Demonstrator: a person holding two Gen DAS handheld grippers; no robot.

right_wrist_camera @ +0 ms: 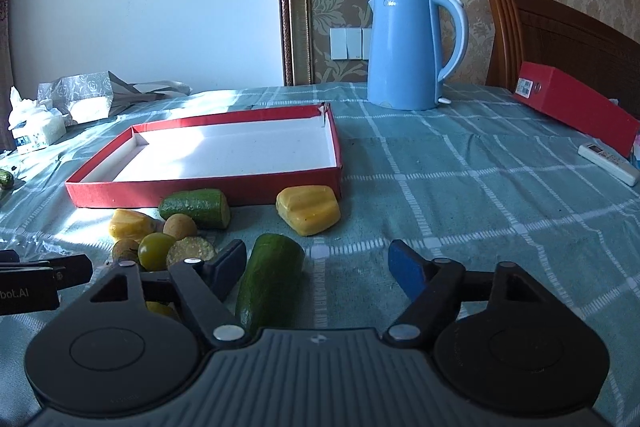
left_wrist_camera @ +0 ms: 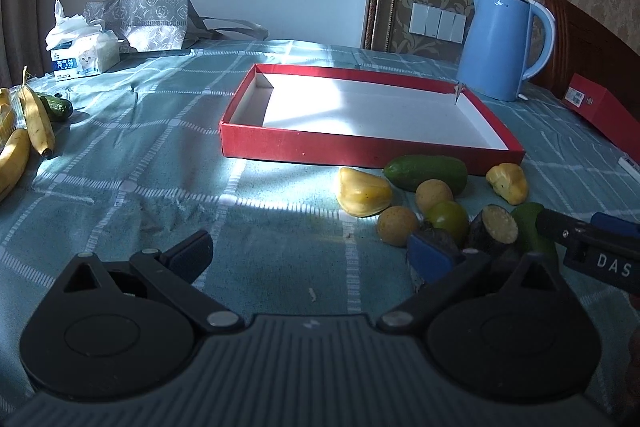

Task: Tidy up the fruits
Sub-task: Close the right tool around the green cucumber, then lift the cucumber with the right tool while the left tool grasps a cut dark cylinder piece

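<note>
A shallow red box (left_wrist_camera: 360,151) (right_wrist_camera: 208,193) with a white inside lies open and holds nothing on the checked cloth. In front of it sits a cluster of produce: a cucumber piece (left_wrist_camera: 426,173) (right_wrist_camera: 196,207), two yellow fruit pieces (left_wrist_camera: 362,193) (left_wrist_camera: 508,183) (right_wrist_camera: 308,213), two brown round fruits (left_wrist_camera: 398,225), a green round fruit (left_wrist_camera: 446,217) (right_wrist_camera: 156,249) and a dark cut piece (left_wrist_camera: 494,229). A second cucumber piece (right_wrist_camera: 270,279) lies between my right fingers. My left gripper (left_wrist_camera: 312,253) is open, left of the cluster. My right gripper (right_wrist_camera: 318,265) is open.
A blue kettle (left_wrist_camera: 500,45) (right_wrist_camera: 412,47) stands behind the box. Bananas (left_wrist_camera: 28,135) and another cucumber piece (left_wrist_camera: 58,107) lie far left, with a tissue pack (left_wrist_camera: 82,51) and a silver bag (left_wrist_camera: 148,21). A red carton (right_wrist_camera: 576,107) and a remote (right_wrist_camera: 608,159) lie right.
</note>
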